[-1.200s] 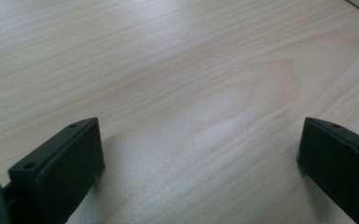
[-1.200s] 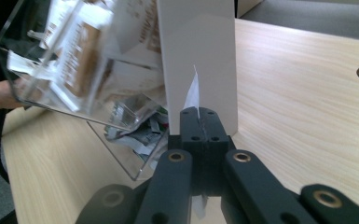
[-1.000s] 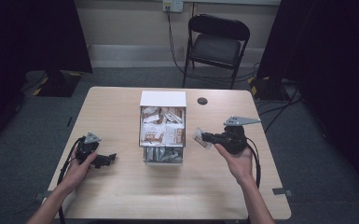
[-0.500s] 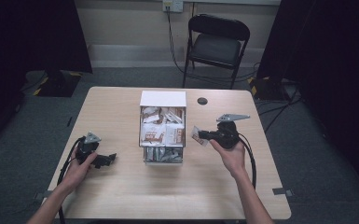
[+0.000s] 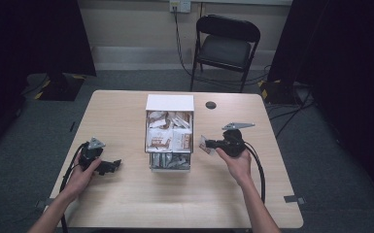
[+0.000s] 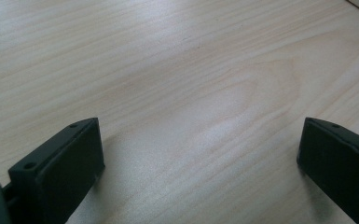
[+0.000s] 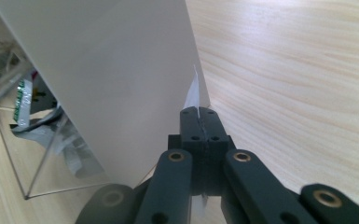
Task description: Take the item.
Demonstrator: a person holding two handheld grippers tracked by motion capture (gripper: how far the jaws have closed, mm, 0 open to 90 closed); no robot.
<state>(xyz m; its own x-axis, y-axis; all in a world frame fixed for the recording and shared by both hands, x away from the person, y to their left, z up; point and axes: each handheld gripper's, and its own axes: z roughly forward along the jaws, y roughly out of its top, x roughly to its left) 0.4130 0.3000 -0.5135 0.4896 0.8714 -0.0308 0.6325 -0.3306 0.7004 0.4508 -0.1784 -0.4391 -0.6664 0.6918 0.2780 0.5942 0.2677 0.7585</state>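
The right gripper [image 5: 207,144] is clenched on a small packet [image 5: 204,144], seen from the high view just to the right of the box [image 5: 170,103] that stands in the middle of the table [image 5: 126,194]. The packet sticks out of the jaw tips toward the box's right wall, near it but not visibly touching. The right hand [image 5: 237,162] holds the gripper from behind, with the grey plate on top and the cable trailing back along the forearm. The box is white at its far end and clear-walled at its near end, and it is filled with more packets [image 5: 167,136] in white, brown and silvery wrappers. The left gripper [image 5: 111,166] rests low over the table well to the left of the box, held in the left hand [image 5: 80,175], its jaws pointing right toward the box. A black chair [image 5: 226,46] stands beyond the far edge of the table, and a small dark disc [image 5: 211,105] lies on the table near the box's far right corner.

In the left gripper view, the two black jaws stand wide apart with bare wood between them; this gripper is released and holds nothing.

In the right gripper view, the jaws are pressed together, and a thin white edge of the packet [image 7: 193,93] rises from between their tips. Just behind it stands the box's plain white wall [image 7: 112,60], and at the left the clear part of the box shows wrappers inside.
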